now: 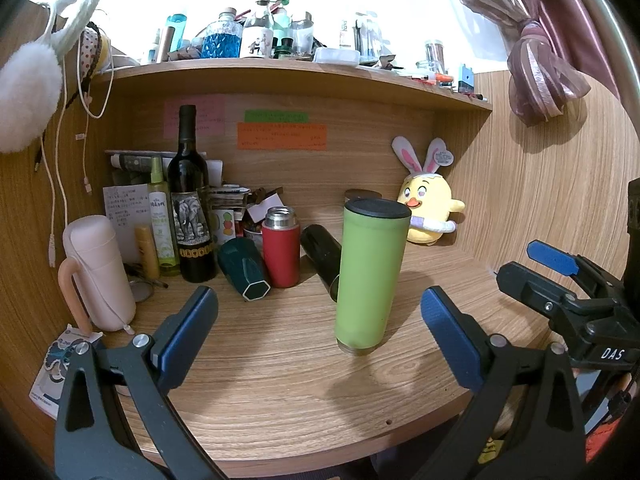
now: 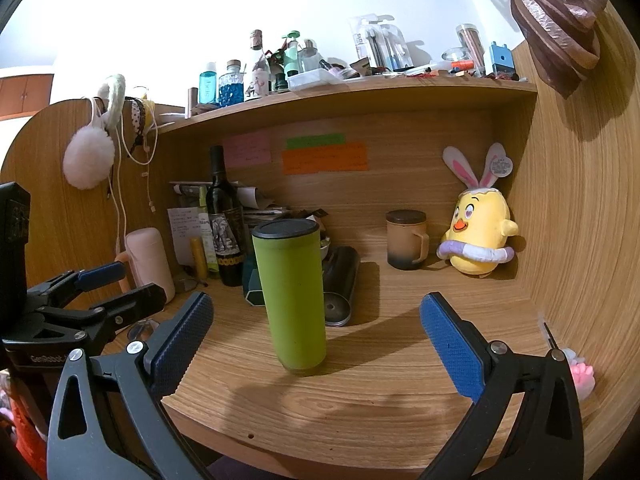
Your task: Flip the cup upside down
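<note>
A tall green cup (image 1: 370,276) with a black end on top stands on the wooden desk (image 1: 280,380), its narrower end down. It also shows in the right wrist view (image 2: 294,296). My left gripper (image 1: 320,316) is open and empty, just short of the cup, which sits between its fingers' lines. My right gripper (image 2: 316,324) is open and empty, also short of the cup. Each gripper shows at the edge of the other's view: the right one (image 1: 556,276), the left one (image 2: 116,284).
Behind the cup lie a black flask (image 1: 322,256) and a dark green cup (image 1: 244,268); a red flask (image 1: 281,248) and wine bottle (image 1: 191,200) stand there. A pink bottle (image 1: 100,272) is left. A mug (image 2: 406,239) and yellow plush (image 2: 478,236) are back right.
</note>
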A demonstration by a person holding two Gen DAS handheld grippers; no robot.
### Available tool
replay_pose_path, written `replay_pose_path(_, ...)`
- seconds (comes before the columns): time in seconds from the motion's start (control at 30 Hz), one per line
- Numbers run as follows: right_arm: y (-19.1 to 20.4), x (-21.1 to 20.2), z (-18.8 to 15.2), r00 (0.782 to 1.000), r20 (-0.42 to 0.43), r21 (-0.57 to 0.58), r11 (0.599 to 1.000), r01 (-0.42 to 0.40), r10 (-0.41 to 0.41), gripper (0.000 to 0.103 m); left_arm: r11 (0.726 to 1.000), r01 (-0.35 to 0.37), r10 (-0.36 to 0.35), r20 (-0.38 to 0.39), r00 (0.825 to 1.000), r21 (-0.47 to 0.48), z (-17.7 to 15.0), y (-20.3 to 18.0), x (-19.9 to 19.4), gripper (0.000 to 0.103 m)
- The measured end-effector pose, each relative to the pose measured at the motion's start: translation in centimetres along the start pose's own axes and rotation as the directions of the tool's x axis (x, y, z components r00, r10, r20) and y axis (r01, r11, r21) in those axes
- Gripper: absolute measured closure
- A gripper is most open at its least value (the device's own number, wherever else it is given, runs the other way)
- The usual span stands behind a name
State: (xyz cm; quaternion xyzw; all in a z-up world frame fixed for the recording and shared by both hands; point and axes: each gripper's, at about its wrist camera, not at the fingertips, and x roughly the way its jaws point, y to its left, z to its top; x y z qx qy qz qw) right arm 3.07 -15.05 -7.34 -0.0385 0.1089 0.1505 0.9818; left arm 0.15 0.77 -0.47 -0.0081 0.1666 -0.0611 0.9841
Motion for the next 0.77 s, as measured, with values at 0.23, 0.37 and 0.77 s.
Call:
replay_pose_path(0.23,-0.08,0.03,-0.02,1.0,-0.002,0.001,1.0,-0.004,0.004,0.0,1.0,0.011,-0.011,0.0,1.0,-0.007,0.19,-0.15,0.08,0.0)
replay_pose_path(0.37,-0.1,0.02,-0.02,1.0,-0.001,-0.001,1.0,-0.002,0.002,0.0,1.0,0.017,-0.017,-0.011,1.0,-0.015,0.1,-0.09,0.32,0.0)
replay_pose_path(0.77,-0.26,0.06,0.22,1.0,-0.006,-0.002,1.0,-0.004,0.004,0.0,0.999,0.041,-0.042,-0.036,0.998,-0.025,-0.37,-0.19,0.82,0.0)
